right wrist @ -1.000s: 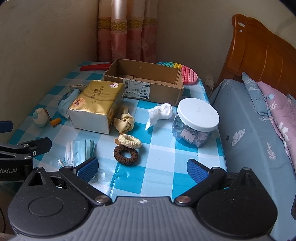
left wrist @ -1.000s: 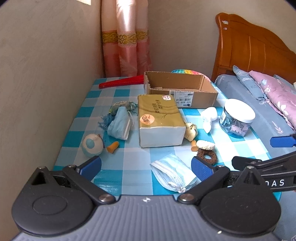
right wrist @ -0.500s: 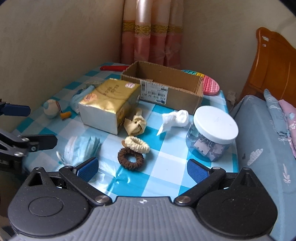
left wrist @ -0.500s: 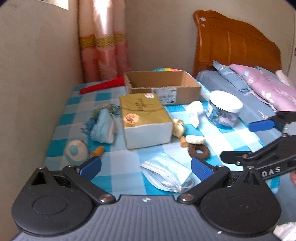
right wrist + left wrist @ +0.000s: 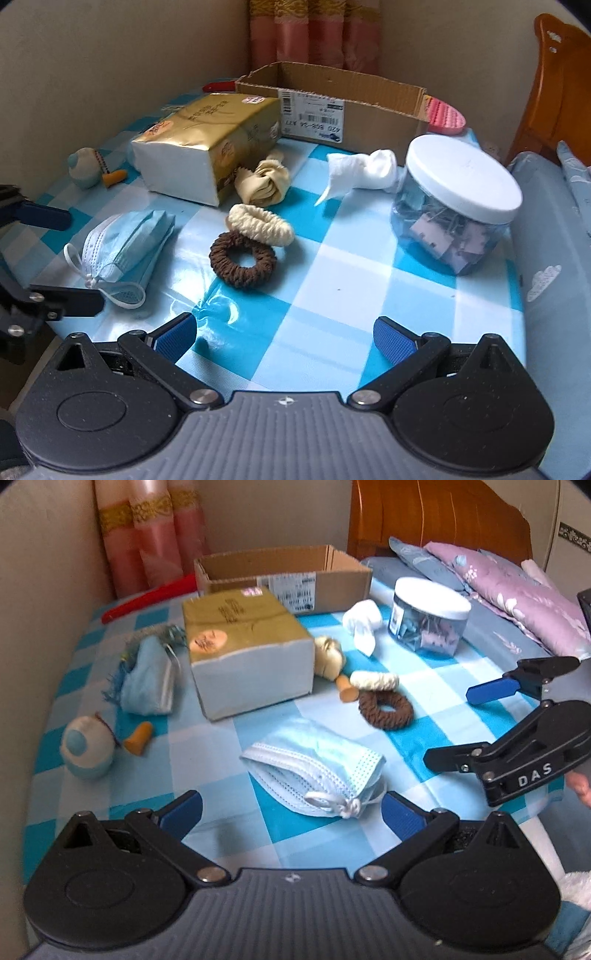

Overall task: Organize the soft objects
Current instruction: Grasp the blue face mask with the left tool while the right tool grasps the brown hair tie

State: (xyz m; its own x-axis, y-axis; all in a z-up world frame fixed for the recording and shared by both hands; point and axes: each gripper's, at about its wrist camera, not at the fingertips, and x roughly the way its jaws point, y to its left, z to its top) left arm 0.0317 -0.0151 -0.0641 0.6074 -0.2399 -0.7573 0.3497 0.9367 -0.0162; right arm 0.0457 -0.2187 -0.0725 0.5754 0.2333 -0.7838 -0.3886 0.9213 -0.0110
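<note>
While both claws hang wide open & empty, L claw sits just short of mask on table; R claw near brown scrunchie. Step: approach, pre-grasp. Next: straddle mask, pinch, carry to box.

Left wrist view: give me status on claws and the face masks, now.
Left claw open, empty, just short of the stack of blue face masks. Right claw open, empty, brown scrunchie ahead. Cardboard box open, nothing blocking.
</note>
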